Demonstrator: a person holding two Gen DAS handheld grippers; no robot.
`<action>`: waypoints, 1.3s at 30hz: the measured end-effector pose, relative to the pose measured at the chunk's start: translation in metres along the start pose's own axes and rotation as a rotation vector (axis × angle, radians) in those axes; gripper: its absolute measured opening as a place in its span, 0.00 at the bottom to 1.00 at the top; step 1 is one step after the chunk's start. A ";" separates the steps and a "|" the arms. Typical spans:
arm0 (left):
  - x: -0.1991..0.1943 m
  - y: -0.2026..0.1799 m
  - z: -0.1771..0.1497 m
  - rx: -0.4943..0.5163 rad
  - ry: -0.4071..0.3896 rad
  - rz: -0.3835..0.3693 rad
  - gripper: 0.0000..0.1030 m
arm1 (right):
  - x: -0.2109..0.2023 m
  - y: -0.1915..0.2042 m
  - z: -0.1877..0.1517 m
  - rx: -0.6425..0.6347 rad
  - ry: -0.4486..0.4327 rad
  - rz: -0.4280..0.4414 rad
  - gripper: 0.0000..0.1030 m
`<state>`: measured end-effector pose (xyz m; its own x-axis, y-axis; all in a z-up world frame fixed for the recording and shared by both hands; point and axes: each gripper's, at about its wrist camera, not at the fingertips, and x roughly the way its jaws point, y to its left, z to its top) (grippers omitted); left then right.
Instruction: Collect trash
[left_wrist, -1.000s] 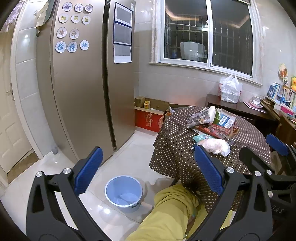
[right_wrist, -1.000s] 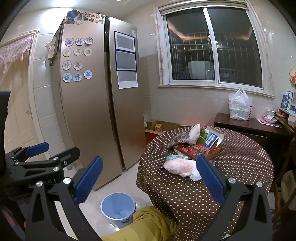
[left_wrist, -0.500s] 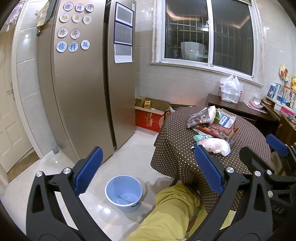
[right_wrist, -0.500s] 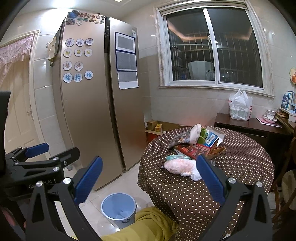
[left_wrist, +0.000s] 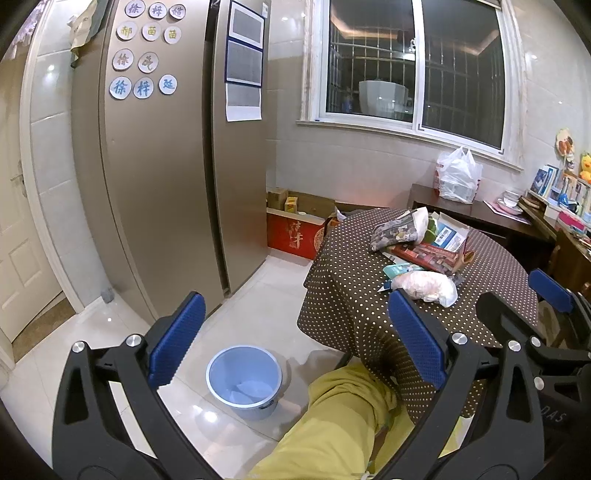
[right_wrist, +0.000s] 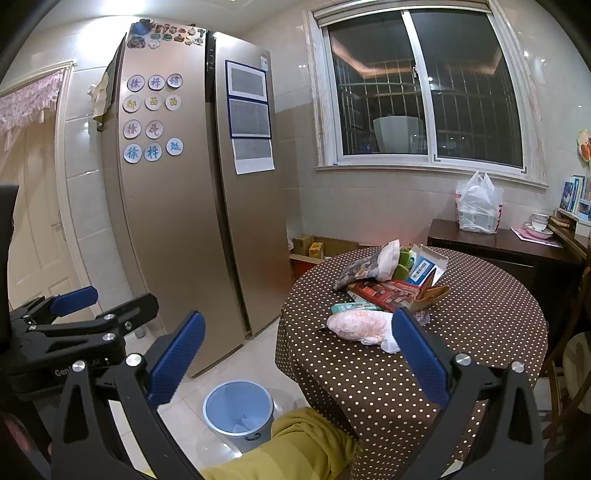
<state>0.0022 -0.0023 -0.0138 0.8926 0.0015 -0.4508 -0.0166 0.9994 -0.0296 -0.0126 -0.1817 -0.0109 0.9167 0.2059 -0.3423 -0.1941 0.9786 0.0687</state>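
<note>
A pile of trash lies on a round table with a brown dotted cloth (right_wrist: 480, 332): a crumpled whitish plastic bag (right_wrist: 360, 325) nearest me, a red flat packet (right_wrist: 388, 293), a grey patterned bag (right_wrist: 364, 266) and a blue-white box (right_wrist: 424, 267). The same whitish bag (left_wrist: 424, 288) shows in the left wrist view. A light blue bin (left_wrist: 243, 380) stands on the floor by the table; it also shows in the right wrist view (right_wrist: 238, 410). My left gripper (left_wrist: 295, 347) is open and empty above the bin. My right gripper (right_wrist: 295, 354) is open and empty, short of the table.
A tall gold fridge (right_wrist: 192, 206) stands at the left. The person's knee in yellow-green trousers (left_wrist: 343, 417) is below the grippers. A dark sideboard (right_wrist: 498, 247) with a white plastic bag (right_wrist: 476, 206) stands behind the table. Cardboard boxes (left_wrist: 295, 221) sit by the wall.
Almost nothing has changed; both views have shifted very slightly. Both grippers stay open and empty.
</note>
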 end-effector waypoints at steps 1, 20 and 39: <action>0.000 0.000 0.000 0.001 -0.001 0.001 0.94 | 0.000 0.000 0.000 0.000 0.000 -0.001 0.96; 0.003 0.000 0.000 0.000 -0.002 0.009 0.94 | 0.005 -0.001 0.003 0.003 0.010 0.015 0.96; 0.020 -0.007 0.000 0.007 0.048 0.010 0.94 | 0.019 -0.012 -0.002 0.034 0.057 0.022 0.96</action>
<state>0.0199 -0.0088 -0.0223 0.8696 0.0102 -0.4936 -0.0223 0.9996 -0.0187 0.0069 -0.1892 -0.0199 0.8908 0.2277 -0.3932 -0.2010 0.9736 0.1083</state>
